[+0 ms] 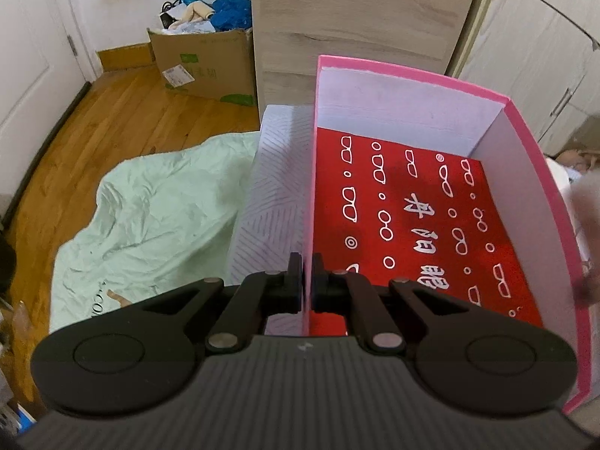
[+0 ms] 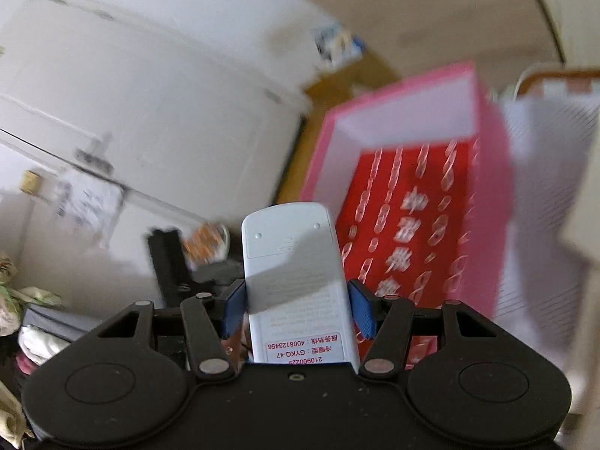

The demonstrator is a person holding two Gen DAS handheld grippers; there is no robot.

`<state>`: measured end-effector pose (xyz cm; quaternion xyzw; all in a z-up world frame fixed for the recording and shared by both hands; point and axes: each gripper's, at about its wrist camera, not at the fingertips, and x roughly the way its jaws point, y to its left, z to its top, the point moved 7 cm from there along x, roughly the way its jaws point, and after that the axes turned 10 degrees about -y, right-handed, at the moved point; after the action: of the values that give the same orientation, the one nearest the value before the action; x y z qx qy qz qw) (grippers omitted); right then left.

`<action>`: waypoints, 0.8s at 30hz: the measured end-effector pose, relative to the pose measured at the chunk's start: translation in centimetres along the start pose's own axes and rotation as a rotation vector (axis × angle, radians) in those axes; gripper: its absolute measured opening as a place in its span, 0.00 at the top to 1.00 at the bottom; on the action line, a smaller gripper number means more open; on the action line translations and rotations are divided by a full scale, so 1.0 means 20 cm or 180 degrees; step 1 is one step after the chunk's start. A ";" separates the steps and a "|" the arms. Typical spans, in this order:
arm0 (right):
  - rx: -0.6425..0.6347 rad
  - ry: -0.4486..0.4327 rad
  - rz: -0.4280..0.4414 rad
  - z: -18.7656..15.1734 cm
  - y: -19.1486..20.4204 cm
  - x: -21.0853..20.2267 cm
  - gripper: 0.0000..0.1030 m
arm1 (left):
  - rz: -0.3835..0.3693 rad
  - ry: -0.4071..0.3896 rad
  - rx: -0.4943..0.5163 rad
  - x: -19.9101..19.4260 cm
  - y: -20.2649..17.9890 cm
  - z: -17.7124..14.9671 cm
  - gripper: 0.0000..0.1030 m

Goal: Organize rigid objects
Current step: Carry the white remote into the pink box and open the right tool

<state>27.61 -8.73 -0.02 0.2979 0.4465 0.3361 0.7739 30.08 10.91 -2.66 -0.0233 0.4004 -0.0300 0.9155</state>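
pink cardboard box, open-topped with white inner walls, sits on a pale striped surface and holds only a red printed sheet with white glasses drawings lying flat on its floor; no other object shows inside. the left claw is closed tight on the box's near-left wall, its pads pinching the thin pink edge, apparently steadying the box.

the right claw grips a white plastic remote control by its sides between blue pads, label side up and the far end pointing forward. in the blurred right wrist view the remote hangs in the air just left of and short of the box opening, not yet over it.

the step in hand looks like carrying the remote to the box. the next move calls for bringing it over the red sheet, lowering it until it lies flat inside, well clear of the left claw and the walls, then opening the pads. the left grip should hold firm so the light box does not slide.

a green cloth lies on the wooden floor beside it.
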 end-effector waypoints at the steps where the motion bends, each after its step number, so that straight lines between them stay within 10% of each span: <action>1: -0.0021 0.0080 -0.0100 -0.02 0.00 0.08 0.38 | -0.0016 0.0003 -0.0020 0.00 0.00 0.00 0.96; 15: -0.0251 0.0586 -0.1021 -0.22 -0.18 0.49 0.39 | -0.0100 0.0051 -0.0115 0.01 0.01 -0.01 0.95; 24: 0.0999 0.0293 -0.0993 -0.11 -0.30 0.45 0.38 | -0.0142 0.0048 -0.0191 0.00 0.02 -0.01 0.94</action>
<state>30.54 -4.80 -9.93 0.3264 0.5688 0.1521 0.7395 29.96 11.21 -2.82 -0.0595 0.4075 -0.0386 0.9105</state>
